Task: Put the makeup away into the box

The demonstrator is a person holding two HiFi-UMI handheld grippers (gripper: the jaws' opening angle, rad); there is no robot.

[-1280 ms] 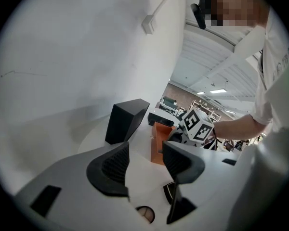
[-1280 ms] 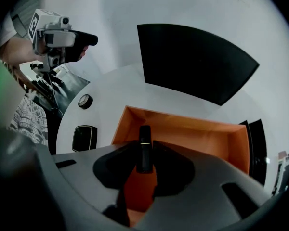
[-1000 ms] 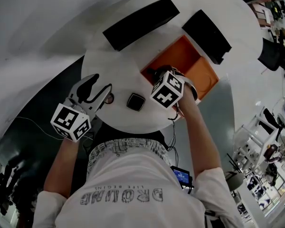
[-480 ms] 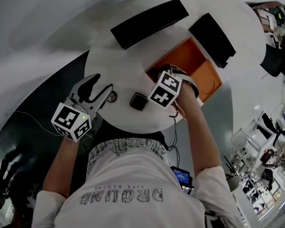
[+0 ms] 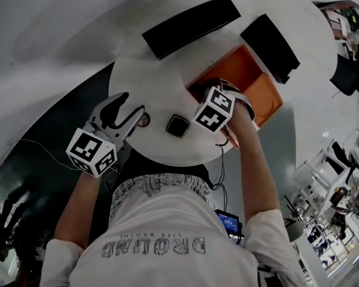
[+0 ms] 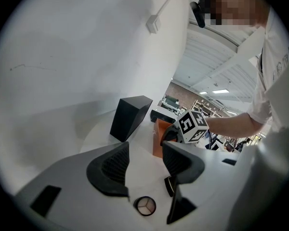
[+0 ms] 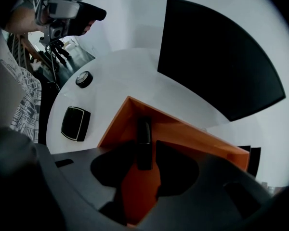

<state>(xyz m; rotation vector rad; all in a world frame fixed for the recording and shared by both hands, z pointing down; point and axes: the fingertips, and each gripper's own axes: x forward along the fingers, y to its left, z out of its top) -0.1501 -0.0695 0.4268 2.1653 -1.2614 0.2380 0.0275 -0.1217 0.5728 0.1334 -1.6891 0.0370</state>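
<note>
My right gripper points down into the near corner of the orange box, its marker cube showing in the head view. A black lipstick tube lies between its jaws, which are opening, with a sliver of orange showing beside the tube. My left gripper hangs open with nothing in it at the round white table's near left edge. Just under its jaws lies a small round compact, seen in the head view too. A square black compact lies between the two grippers.
Two black boxes stand behind the orange box: a long one at the back and a shorter one at the right. The table edge runs close to the person's body.
The right gripper's marker cube has rolled a little over the box's near corner. The left gripper has stayed where it was.
</note>
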